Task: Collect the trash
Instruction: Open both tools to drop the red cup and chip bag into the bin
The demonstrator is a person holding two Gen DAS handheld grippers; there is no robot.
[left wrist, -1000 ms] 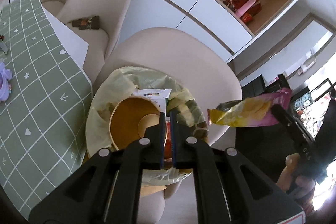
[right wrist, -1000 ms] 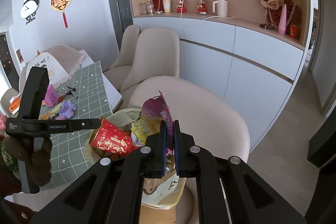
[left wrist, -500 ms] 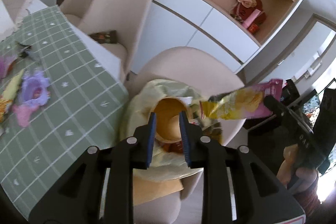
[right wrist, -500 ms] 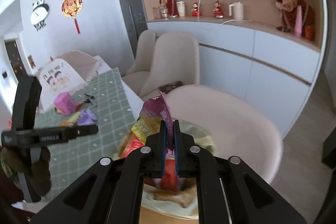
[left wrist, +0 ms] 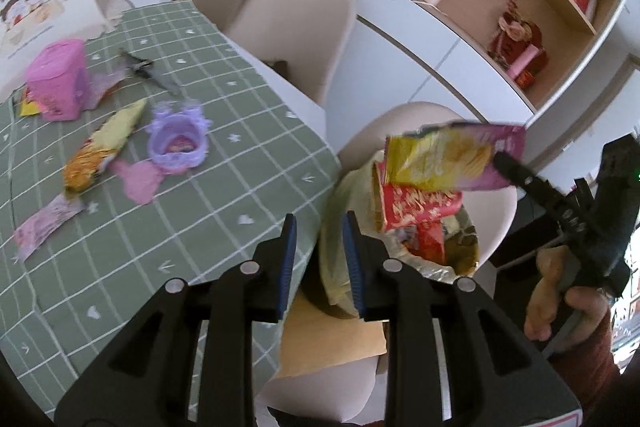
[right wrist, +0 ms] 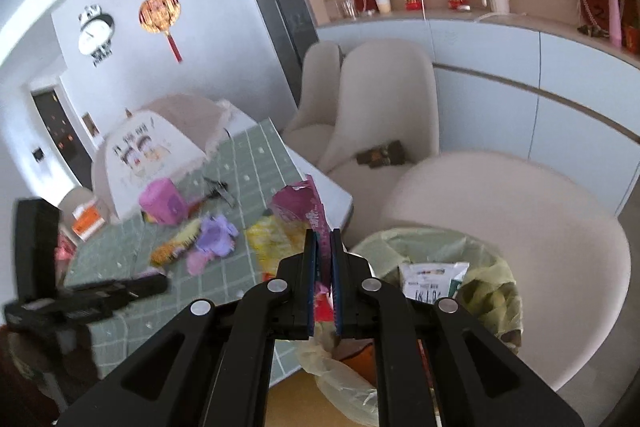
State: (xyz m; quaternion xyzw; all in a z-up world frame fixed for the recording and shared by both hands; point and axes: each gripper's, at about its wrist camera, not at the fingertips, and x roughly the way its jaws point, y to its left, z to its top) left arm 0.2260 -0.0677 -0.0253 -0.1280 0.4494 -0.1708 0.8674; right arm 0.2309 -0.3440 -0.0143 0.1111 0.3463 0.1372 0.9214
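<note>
Left wrist view shows the right gripper at three o'clock, pinching a pink-and-yellow chip bag above the lined trash bin, which already holds several wrappers. The left gripper is empty, jaws parted. Left at ten o'clock on the green tablecloth: a yellow wrapper, purple toy and pink box. Since the earlier frame, the left gripper has swung from over the bin toward the table and let go.

The left gripper, shut over the bin before, has opened empty. The table now fills the frame's left.
</note>
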